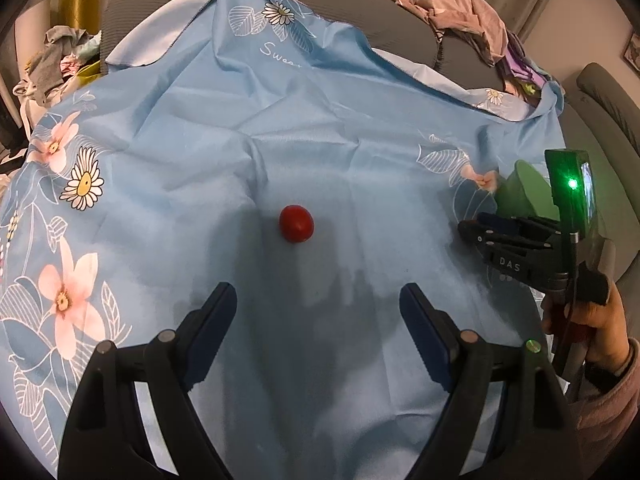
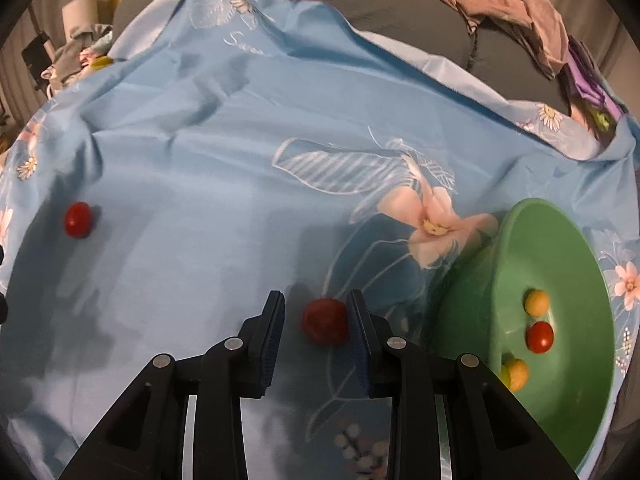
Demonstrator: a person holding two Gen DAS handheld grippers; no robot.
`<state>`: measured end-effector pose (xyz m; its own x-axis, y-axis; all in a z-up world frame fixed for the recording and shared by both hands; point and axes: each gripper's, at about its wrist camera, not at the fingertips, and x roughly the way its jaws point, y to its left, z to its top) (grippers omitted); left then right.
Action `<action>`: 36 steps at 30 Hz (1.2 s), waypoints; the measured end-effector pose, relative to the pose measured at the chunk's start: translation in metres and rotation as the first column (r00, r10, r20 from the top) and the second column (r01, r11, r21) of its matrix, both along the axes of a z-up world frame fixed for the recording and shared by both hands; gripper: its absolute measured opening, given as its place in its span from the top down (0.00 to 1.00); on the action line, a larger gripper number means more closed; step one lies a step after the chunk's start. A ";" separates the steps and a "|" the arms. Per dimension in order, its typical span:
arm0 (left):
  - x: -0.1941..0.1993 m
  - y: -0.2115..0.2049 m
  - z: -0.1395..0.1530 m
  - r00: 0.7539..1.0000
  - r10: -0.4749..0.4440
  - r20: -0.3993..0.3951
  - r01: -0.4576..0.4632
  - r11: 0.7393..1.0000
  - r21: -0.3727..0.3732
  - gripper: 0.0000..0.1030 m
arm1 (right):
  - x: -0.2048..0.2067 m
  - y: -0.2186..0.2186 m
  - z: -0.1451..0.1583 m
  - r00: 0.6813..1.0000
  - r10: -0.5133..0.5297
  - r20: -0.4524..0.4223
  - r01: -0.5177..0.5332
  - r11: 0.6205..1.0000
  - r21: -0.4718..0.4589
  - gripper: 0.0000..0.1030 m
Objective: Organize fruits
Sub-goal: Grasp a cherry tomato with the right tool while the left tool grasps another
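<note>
The right gripper (image 2: 316, 320) hangs low over the blue flowered cloth (image 2: 208, 184), its two black fingers drawn in close around a red cherry tomato (image 2: 324, 321). The right-hand pad touches the fruit; on the other side a thin gap shows, so whether the tomato is truly pinched or only bracketed I cannot tell. Just to the right of it, toward the cloth's right edge, a green bowl (image 2: 560, 248) sits tilted, its inside facing the gripper. In the bowl lie a second red tomato (image 2: 539, 337) and two yellow fruits (image 2: 536, 302), one above the red one and one below it near the rim.

The left gripper (image 1: 316, 312) hovers over the middle of the cloth with its fingers spread wide and nothing between them. Ahead of it, well apart from both pads, a lone red tomato (image 1: 296, 223) rests on the cloth. From this side the right gripper shows at the cloth's right edge, carried by a hand (image 1: 592, 320) in a pinkish sleeve (image 1: 608, 408). Crumpled clothes (image 1: 472, 16) lie heaped beyond the cloth's far edge.
</note>
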<state>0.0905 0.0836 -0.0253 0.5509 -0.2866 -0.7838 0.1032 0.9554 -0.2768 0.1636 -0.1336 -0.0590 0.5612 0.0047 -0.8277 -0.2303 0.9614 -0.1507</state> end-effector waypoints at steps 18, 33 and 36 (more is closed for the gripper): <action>0.025 -0.013 0.002 1.000 -0.020 0.021 0.020 0.999 0.038 0.21 | -0.016 -0.010 -0.006 0.998 0.062 -0.006 -0.058 0.971 0.231 0.73; 0.079 -0.027 -0.031 0.997 -0.023 -0.070 0.034 0.988 0.154 0.49 | -0.050 -0.015 0.013 0.983 0.171 0.064 -0.182 0.919 0.350 0.73; 0.080 -0.029 -0.034 0.998 -0.019 -0.059 0.030 0.981 0.189 0.59 | -0.051 -0.015 0.014 0.982 0.176 0.066 -0.188 0.913 0.361 0.73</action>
